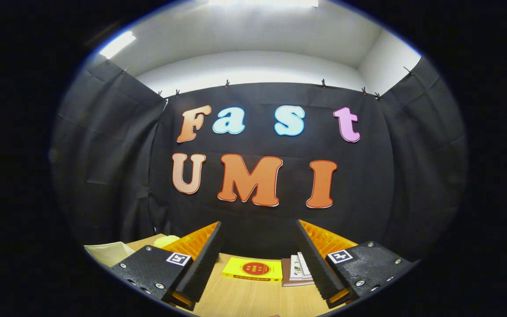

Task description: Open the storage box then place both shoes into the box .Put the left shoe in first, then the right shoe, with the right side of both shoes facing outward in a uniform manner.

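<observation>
The gripper (260, 259) hovers level above the wooden table (240, 299), its fingers spread wide with nothing between them. A yellow book (253, 269) and a small stack of booklets (298, 270) lie by the far edge, just ahead of the fingers. From this level aim I cannot tell where the storage box and shoes sit; tilting down to find the box would likely serve best.

Light wood-grain table (244, 295) — on it a yellow book (252, 269) with a red round mark, and beside it a brown book (289, 274) under white booklets. Black cloth wall (112, 154); white ceiling (253, 44). A cream sheet (109, 252) at lower left.

The gripper (260, 259) holds its fingers wide apart, nothing between them.
</observation>
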Demonstrator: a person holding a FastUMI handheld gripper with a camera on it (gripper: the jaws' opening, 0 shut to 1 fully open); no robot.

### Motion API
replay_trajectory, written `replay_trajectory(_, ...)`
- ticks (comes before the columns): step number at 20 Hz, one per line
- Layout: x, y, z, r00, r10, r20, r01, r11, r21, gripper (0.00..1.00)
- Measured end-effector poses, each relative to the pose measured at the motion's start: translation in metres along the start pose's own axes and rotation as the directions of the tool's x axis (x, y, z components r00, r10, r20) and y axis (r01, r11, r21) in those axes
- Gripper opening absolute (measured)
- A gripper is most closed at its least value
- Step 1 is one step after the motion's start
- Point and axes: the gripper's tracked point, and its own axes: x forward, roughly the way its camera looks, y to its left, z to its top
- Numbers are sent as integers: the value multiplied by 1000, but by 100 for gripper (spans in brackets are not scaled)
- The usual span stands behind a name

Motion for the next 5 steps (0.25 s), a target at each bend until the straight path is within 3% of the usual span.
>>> replay_trajectory(5, -4, -10, 6, 1000, -17, 23, 17, 999, 33, 97)
